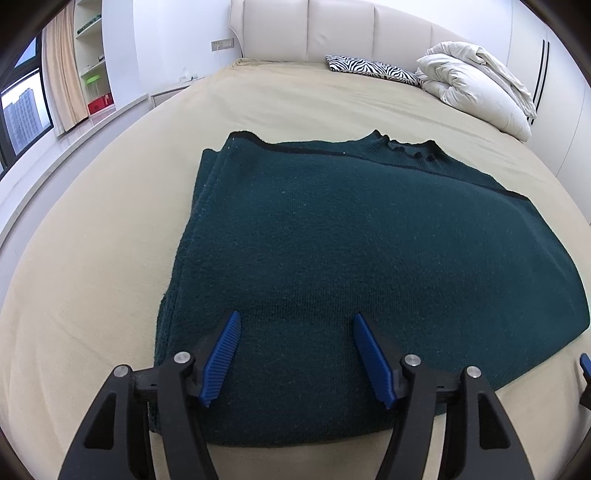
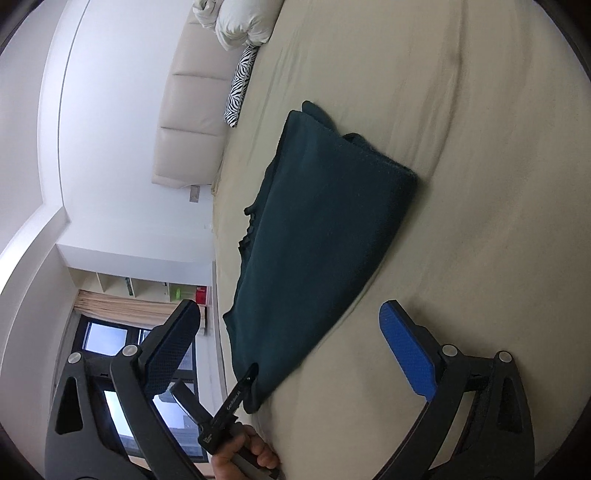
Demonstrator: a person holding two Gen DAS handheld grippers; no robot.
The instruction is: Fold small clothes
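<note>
A dark teal knitted sweater (image 1: 354, 266) lies folded into a thick, roughly rectangular stack near the front edge of the bed (image 1: 92, 288), its coarse knit flecked with lint, a thin black trim running along the far edge and a ribbed, ruffled collar at the far right. The bed's beige cover is smooth with shallow creases. Bare cover lies open to the left of the sweater and beyond it, up to a zebra-print pillow (image 1: 373, 69) and a bundled cream duvet (image 1: 476, 85) against the padded headboard (image 1: 332, 29).

The left gripper (image 1: 293, 321) hovers over the sweater's near edge, its ribbed blue pads (image 1: 221, 363) spread partway with only the knit surface beneath them, nothing pinched. The right gripper (image 2: 290, 314), seen tilted sideways, stands wide apart and empty beside the sweater's end. In the right wrist view a hand (image 2: 243, 454) holds the left tool's black handle, which carries small white lettering too tiny to read.
</note>
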